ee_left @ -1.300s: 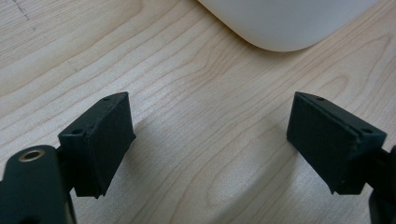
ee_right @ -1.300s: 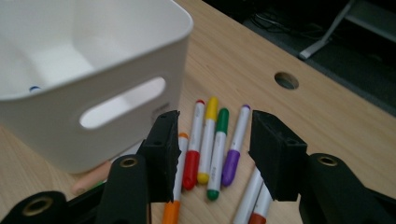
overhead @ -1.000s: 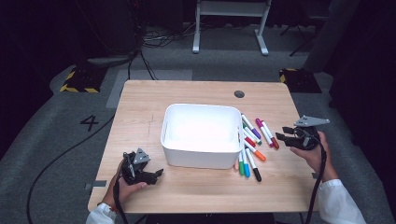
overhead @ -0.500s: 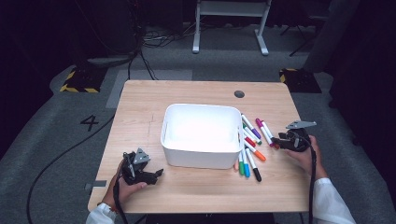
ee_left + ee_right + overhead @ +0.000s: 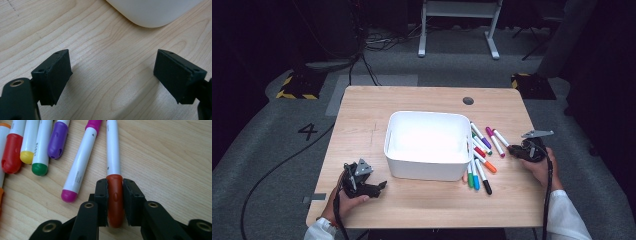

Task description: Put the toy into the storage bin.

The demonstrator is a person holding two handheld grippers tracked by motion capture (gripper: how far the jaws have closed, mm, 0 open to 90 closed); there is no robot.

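The right gripper (image 5: pixel 115 200) has moved in from the table's right edge and now clamps the cap of the red marker (image 5: pixel 113 157), which lies on the table (image 5: pixel 422 210) beside the other markers (image 5: pixel 479 150), right of the bin (image 5: pixel 428 172). The left gripper (image 5: pixel 112 75) stays wide open near the bin's front corner.

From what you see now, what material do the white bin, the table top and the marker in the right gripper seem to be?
White bin: probably plastic, smooth matte walls, rounded corners. Table top: pale wood or wood-look laminate, visible grain lines. Red-capped marker: likely plastic, glossy white barrel with print, smooth cap clamped by the right gripper.
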